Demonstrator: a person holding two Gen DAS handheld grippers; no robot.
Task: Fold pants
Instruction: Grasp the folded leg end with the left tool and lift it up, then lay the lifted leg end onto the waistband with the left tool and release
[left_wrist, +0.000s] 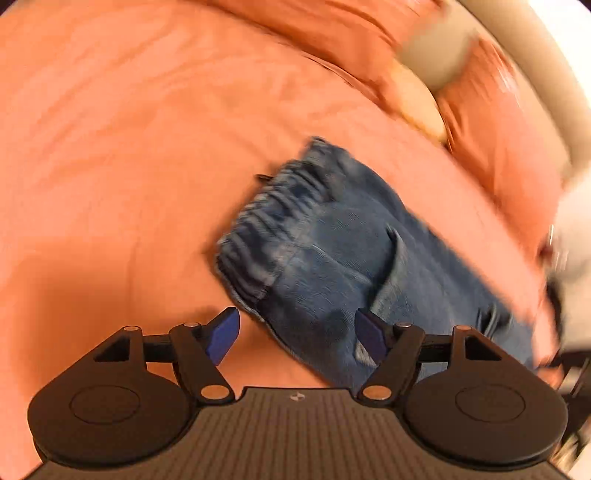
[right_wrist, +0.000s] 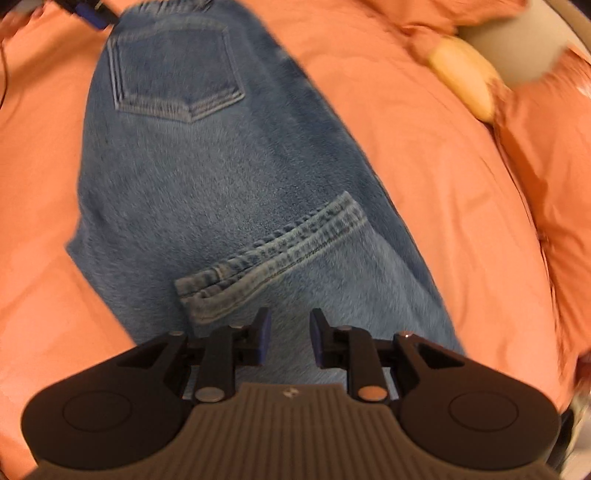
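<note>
Pants (right_wrist: 221, 184) lie on the orange bedspread (left_wrist: 110, 147), legs already doubled (hem mid-thigh), at least one fold left; left gripper (left_wrist: 295, 338) and right gripper (right_wrist: 290, 341) both agape, empty, above the denim.

Both pictures are bright with warm, soft indoor light, and the orange bedsheet (left_wrist: 129, 147) looks a little washed out. In the left wrist view, motion blur smears the jeans (left_wrist: 332, 251) and the pillows at the top right, while the left gripper (left_wrist: 295, 336) stays sharp and throws a soft shadow on the sheet at the lower left. The right wrist view is clearer: the denim stitching (right_wrist: 269, 247) is readable, but the edges are blurred. The fisheye lens curves everything near the borders, and the corners are dark.
</note>
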